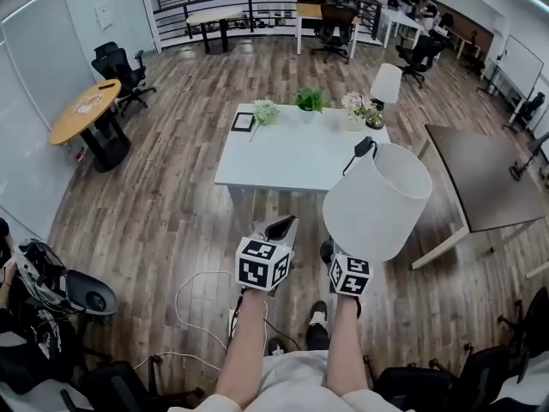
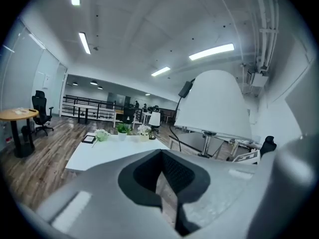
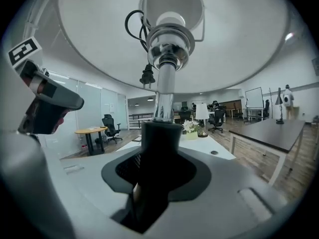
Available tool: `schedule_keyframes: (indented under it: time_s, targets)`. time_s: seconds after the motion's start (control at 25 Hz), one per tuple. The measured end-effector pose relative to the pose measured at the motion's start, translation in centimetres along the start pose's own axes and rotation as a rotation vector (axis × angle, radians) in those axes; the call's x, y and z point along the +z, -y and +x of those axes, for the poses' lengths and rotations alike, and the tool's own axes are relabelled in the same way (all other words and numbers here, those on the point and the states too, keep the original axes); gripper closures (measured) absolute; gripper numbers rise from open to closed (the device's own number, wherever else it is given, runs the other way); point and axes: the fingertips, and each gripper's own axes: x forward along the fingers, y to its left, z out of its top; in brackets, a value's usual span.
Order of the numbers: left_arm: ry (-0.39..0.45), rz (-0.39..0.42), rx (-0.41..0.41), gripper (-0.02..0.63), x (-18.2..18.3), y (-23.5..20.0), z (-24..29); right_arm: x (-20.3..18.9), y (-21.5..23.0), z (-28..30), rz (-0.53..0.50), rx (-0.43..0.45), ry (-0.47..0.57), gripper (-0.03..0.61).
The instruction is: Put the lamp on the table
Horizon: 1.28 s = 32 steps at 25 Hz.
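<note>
I hold a lamp with a white shade (image 1: 377,200) upright over the floor, just in front of the white table (image 1: 283,160). My right gripper (image 1: 330,251) is shut on the lamp's chrome stem (image 3: 166,91), and the shade spreads above the jaws. The lamp's black cord and plug (image 1: 364,148) hang over the shade's rim. Beside it to the left, my left gripper (image 1: 281,228) is shut with nothing in it. The lamp shade (image 2: 214,103) fills the right of the left gripper view, with the table (image 2: 104,151) ahead.
Along the table's far edge stand a picture frame (image 1: 244,122), small potted plants (image 1: 309,101) and a second lamp (image 1: 384,86). A dark brown table (image 1: 480,174) is at the right, a round wooden table (image 1: 84,110) at the left. A white cable (image 1: 193,303) lies on the floor.
</note>
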Motion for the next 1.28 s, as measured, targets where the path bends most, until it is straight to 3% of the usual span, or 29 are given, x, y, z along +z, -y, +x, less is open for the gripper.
schedule_keyframes:
  time_s: [0.24,0.72,1.12,1.28]
  targets:
    - [-0.108,0.056,-0.028,0.614,-3.0,0.5,4.5,-0.6,2.3,2.9,-0.004,0.023,-0.012,0.425]
    - [-0.073,0.08,0.001,0.614,2.4,-1.0,12.6,0.8,5.7,11.6,-0.069,0.159,-0.08,0.425]
    - [-0.082,-0.025,0.101,0.614,1.3,-2.0,16.7,-0.7,10.2,16.1,-0.11,0.216,-0.164,0.425]
    - [-0.112,-0.025,0.103,0.614,0.6,-1.9,17.8,-1.1,10.8,17.3,-0.095,0.228,-0.179,0.425]
